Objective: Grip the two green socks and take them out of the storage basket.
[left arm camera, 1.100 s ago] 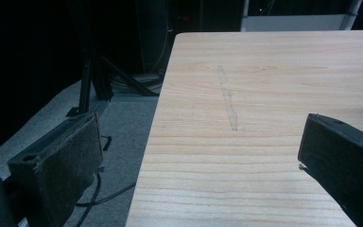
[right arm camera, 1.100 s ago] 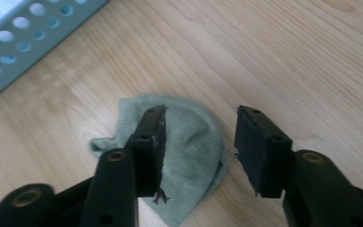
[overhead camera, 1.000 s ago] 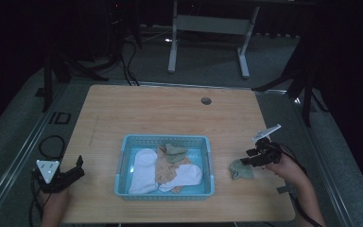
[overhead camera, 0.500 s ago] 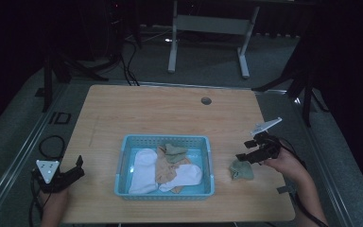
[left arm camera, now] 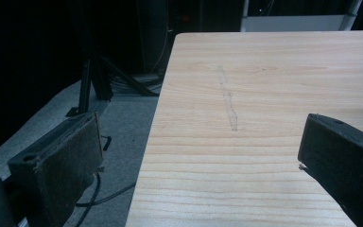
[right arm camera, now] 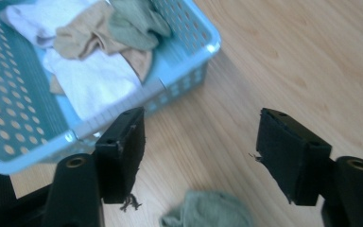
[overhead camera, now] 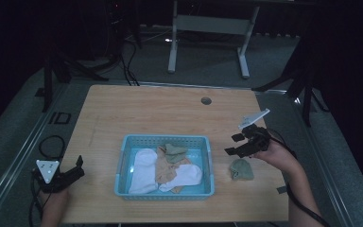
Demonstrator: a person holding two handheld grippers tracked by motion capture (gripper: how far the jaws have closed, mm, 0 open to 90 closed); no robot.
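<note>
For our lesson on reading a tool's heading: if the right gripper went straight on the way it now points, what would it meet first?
Most likely the blue basket. The right gripper, open above the table, looks past bare wood toward the basket's near wall. The green sock lies below it, out of that line. Depth is uncertain.

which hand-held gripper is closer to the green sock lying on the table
Right. The right hand-held gripper hangs open just above the green sock, beside the basket. The left hand-held gripper sits at the table's far left edge.
</note>
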